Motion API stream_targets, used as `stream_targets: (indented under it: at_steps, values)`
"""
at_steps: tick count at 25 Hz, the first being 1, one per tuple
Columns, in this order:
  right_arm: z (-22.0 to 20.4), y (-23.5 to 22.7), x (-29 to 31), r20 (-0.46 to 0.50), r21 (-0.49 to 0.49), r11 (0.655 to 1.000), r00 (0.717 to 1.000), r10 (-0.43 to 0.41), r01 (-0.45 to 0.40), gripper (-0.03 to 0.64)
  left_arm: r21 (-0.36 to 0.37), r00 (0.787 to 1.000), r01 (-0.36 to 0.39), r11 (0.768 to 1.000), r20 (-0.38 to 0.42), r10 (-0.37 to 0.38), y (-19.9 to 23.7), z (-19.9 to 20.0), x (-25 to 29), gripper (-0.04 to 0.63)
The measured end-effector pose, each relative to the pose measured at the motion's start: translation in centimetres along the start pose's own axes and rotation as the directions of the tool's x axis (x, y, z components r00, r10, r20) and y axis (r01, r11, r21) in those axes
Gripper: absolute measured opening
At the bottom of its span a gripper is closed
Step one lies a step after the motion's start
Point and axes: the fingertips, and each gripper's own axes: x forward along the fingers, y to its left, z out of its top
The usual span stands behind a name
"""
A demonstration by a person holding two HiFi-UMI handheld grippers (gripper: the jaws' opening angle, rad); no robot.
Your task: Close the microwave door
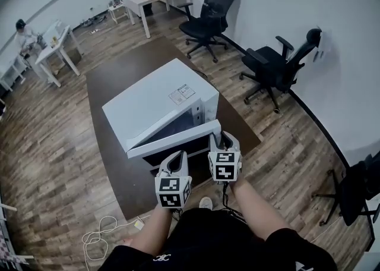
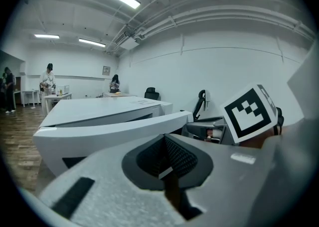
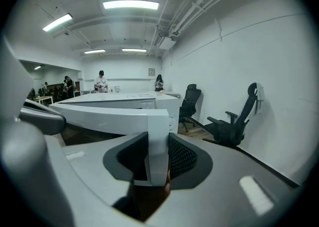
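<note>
Your right tongs [image 3: 157, 160] pinch the door [image 1: 172, 140] at its edge, left tongs [image 2: 167, 162] closed on nothing; push crookedly toward the microwave [image 1: 155, 100] and you may slip off.

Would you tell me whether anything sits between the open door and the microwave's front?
Nothing visible does: the gap between the microwave door and the microwave looks clear, and the right tongs grip the door's free edge.

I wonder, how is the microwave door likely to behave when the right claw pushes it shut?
The microwave door looks thick and rigid, so it probably swings without flexing. The right claw grips its free edge, likely giving easy leverage. The boxy microwave seems unlikely to tip.
</note>
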Motion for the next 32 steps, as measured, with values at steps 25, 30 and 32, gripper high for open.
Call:
stream_targets:
  at_steps: [25, 30, 32]
  values:
    - [2.6, 0.8, 6.7, -0.019, -0.075, 0.984, 0.987, 0.162, -0.163, 0.136, -0.064, 0.987, -0.157, 0.986, 0.015, 0.158, 2.1, 2.0, 2.8, 0.008]
    - [3.2, 1.1, 7.7, -0.020, -0.086, 0.976, 0.980, 0.200, -0.200, 0.136, -0.077, 0.980, -0.198, 0.977, 0.019, 0.200, 2.3, 2.4, 2.9, 0.008]
    - [3.3, 1.1, 8.2, -0.027, -0.091, 0.973, 0.977, 0.210, -0.212, 0.137, -0.080, 0.976, -0.214, 0.974, 0.018, 0.216, 2.4, 2.5, 2.9, 0.008]
